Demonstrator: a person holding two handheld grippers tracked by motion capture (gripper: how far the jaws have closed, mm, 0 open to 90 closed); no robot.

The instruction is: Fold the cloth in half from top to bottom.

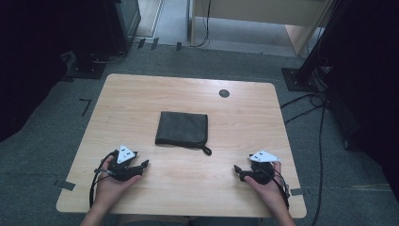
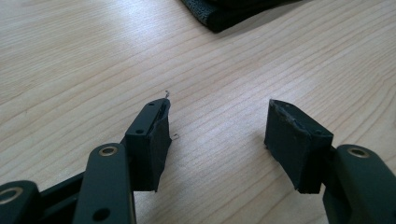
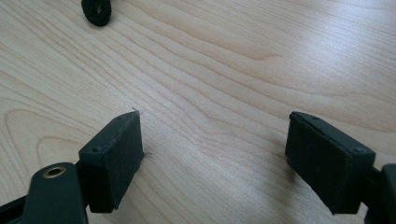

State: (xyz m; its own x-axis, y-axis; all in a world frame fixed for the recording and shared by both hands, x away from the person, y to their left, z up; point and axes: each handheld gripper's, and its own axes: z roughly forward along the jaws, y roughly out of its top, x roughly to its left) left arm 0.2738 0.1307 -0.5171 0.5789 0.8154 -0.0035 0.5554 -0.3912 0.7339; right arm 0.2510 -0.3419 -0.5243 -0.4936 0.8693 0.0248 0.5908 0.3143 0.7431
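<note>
Two spread tools, left tool (image 1: 144, 164), right tool (image 1: 236, 169), folded dark cloth (image 1: 182, 128), possibly a pouch, between, beyond.

High view: the bench (image 1: 197, 188) sits evenly lit and pale, while the room around it drops into near-black at the upper left and right of the frame. The picture is soft, a little grainy. Left gripper view: a bright washed-out sheen spreads over the wood at the upper left, and the wood grain reads crisp at mid-frame. Right gripper view: similar glare at the top, a soft shadow beside each jaw, and the nearest black parts at the bottom edge are blurred.
</note>
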